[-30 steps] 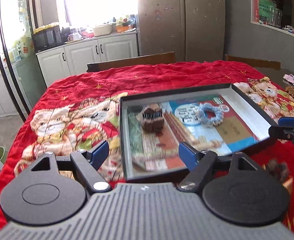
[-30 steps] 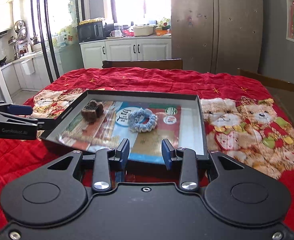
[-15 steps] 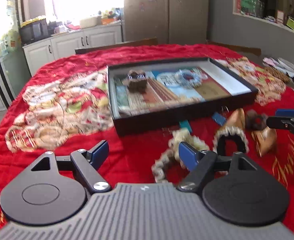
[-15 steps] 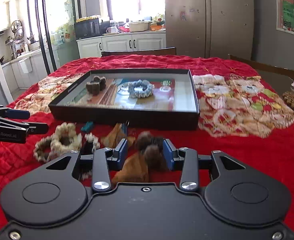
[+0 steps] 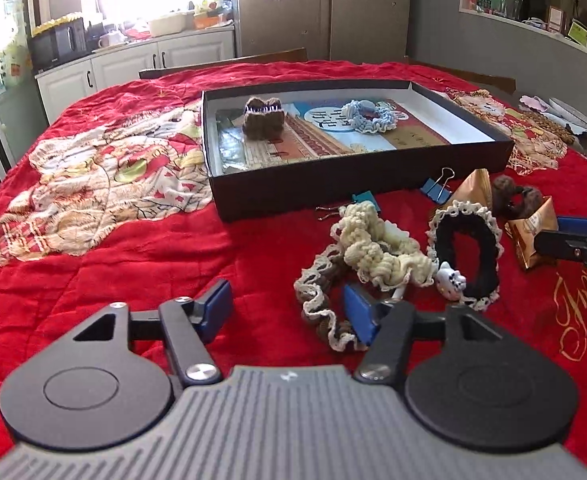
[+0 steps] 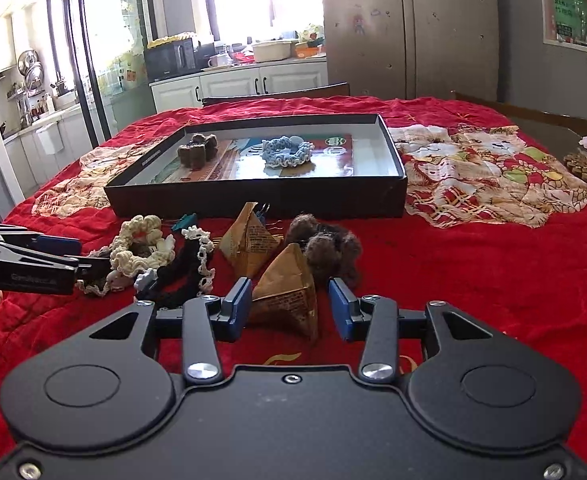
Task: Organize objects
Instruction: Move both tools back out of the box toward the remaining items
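On the red tabletop (image 5: 93, 264) before the black box (image 5: 333, 184), the left gripper (image 5: 289, 306) was narrowing its fingers, nothing pressed yet, beside the cream crocheted scrunchie (image 5: 377, 248). It looked soft, light and springy, best pinched across its ruffled band. The right gripper (image 6: 289, 306) was widening its fingers around a gold pyramid packet (image 6: 289, 292), untouched; it seemed light and crushable, best taken low across its flat faces

A red quilted cloth (image 5: 133, 248) covers the table; white cabinets (image 6: 253, 84) and a microwave (image 6: 169, 58) stand behind.
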`<state>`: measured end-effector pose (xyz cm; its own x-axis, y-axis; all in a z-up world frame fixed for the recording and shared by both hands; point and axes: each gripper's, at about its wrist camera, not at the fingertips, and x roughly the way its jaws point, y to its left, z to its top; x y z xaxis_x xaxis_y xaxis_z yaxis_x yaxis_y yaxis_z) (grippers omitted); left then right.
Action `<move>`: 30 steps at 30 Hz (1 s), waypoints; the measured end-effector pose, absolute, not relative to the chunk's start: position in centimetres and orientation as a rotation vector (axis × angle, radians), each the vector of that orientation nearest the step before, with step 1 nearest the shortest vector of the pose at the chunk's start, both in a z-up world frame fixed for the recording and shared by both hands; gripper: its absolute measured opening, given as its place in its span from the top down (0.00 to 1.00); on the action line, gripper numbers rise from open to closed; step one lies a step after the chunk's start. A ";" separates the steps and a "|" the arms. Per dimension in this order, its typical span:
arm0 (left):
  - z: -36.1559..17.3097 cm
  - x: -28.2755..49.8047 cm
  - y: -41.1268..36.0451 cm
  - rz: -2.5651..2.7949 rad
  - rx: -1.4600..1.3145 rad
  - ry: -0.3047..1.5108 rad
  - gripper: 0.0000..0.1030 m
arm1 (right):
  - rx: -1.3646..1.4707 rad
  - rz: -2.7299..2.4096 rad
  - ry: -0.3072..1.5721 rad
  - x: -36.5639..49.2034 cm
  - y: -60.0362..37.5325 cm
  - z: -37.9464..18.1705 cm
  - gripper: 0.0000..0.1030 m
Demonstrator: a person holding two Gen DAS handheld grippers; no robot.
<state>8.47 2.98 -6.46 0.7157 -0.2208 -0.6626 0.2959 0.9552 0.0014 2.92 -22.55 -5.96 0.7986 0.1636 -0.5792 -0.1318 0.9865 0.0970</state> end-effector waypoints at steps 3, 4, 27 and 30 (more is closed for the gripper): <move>-6.6 8.5 2.9 -0.287 0.116 0.710 0.33 | 0.054 0.159 0.635 3.1 -22.3 -6.3 0.59; -6.6 8.5 2.8 -0.288 0.118 0.709 0.34 | 0.056 0.159 0.637 3.1 -22.3 -6.3 0.58; -6.4 7.7 2.1 -0.329 0.109 0.696 0.85 | 0.085 0.175 0.647 3.7 -21.8 -7.2 0.66; -6.3 7.5 2.2 -0.331 0.112 0.695 0.85 | 0.082 0.178 0.638 3.5 -21.8 -7.0 0.67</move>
<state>7.52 2.16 -6.27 0.7184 -0.2616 -0.6445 0.3355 0.9420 -0.0084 3.50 -21.77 -7.03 0.7885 0.1899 -0.5850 -0.1396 0.9816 0.1304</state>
